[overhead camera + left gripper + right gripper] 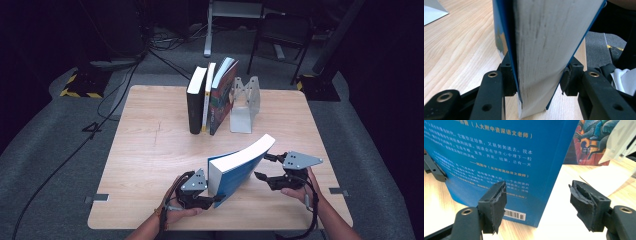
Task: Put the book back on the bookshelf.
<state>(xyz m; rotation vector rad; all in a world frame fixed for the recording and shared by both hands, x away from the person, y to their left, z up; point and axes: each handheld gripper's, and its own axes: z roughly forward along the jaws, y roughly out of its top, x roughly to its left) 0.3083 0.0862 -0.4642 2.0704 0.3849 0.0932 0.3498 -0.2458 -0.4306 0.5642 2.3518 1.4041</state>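
We see the left tongs pinching the near lower corner of a thick blue paperback, black pads pressed against both glossy covers with the rough white page block between them, so the book stands tilted on the pale wood-grain desk. The right tongs stand spread just beside the book's far edge, their worn black foam pads clear of the printed back cover. Behind stand three upright books and a bent metal bookend.

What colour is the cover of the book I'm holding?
Blue cover with yellow and white print, clearest in the right gripper view.
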